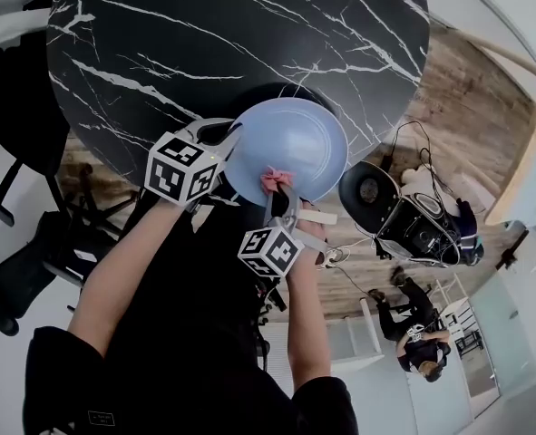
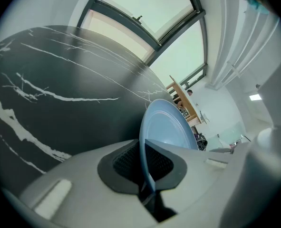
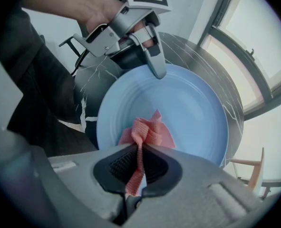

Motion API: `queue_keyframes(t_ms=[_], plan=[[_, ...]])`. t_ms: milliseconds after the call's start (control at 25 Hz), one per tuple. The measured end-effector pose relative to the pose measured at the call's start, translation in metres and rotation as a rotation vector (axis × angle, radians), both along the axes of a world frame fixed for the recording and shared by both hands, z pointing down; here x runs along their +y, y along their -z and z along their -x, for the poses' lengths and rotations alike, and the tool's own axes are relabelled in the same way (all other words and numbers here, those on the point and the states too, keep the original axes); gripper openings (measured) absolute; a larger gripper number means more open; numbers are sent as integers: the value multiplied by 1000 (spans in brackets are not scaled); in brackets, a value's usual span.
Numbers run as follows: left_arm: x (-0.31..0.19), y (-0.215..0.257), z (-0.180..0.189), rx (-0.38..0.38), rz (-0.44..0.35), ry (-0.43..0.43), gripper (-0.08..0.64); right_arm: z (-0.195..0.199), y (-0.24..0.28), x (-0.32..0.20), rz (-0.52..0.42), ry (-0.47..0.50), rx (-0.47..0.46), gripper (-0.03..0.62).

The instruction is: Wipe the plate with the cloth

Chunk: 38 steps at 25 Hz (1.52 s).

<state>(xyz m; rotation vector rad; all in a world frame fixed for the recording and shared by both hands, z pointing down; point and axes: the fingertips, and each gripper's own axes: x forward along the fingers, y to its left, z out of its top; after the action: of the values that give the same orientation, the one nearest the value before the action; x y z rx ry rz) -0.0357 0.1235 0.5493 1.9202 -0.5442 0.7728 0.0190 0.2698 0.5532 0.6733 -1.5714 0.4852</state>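
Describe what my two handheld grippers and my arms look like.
Both the left gripper and right gripper are light grey handheld tools with black ribbed pads, each topped by a white cube printed with black square markers. The left one shows a silvery metal trigger frame. The person wears black short sleeves.

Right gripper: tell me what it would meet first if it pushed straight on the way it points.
The pink cloth the right gripper holds leads; just behind it lies the blue plate. Whether cloth and plate already touch is unclear.
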Motion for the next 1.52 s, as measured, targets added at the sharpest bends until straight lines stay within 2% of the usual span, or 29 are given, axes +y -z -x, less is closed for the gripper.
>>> queue_keyframes(t_ms=[400,560,960,1120,1520], plan=[[0,0,-1,-1,-3,-13,17,0,0,11,38,19,-42,12],[0,0,-1,-4,-5,-14,17,-6,0,12,55,-11,-70,12],[0,-1,-1,-13,-7,-11,17,-47,-2,1,80,-74,-20,14],[0,-1,0,-30,-21,-18,18,-59,-3,-15,76,-90,1,14],[0,-1,-1,-58,-45,-2,25,-93,-4,-91,-9,-74,40,14]])
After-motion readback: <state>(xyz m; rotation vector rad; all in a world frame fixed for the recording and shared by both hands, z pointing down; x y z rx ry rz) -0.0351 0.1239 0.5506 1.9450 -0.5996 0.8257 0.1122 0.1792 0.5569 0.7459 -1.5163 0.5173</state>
